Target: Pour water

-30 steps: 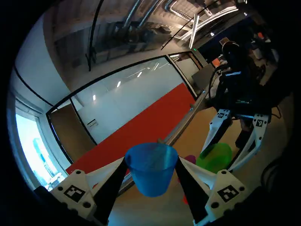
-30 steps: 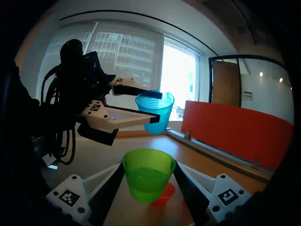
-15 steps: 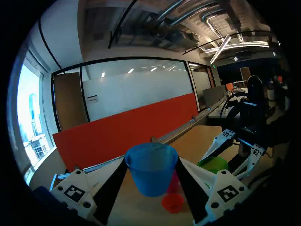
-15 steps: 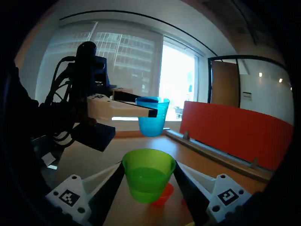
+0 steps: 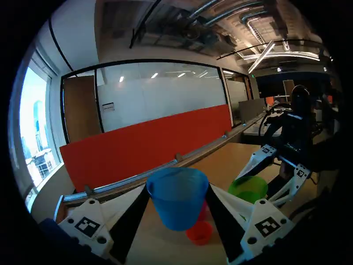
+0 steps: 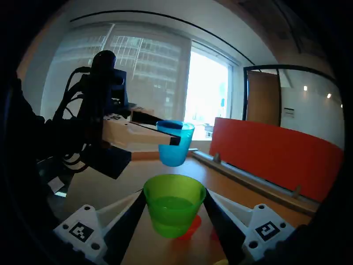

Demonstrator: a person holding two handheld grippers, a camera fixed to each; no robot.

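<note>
Left gripper point(image 5: 177, 192): fingers closed on the blue cup point(image 5: 177, 205), upright, lower centre of left gripper view.
Orange cup point(image 5: 199, 232): on wooden table point(image 5: 225, 160), just below blue cup.
Right gripper point(image 6: 174, 198): fingers clamp the green cup point(image 6: 174, 210), liquid inside, lower centre.

I see the blue cup point(image 5: 178, 201) roughly upright in my left tool point(image 5: 177, 190); the green cup point(image 6: 174, 207), part-filled, is upright in my right tool point(image 6: 174, 194).
</note>
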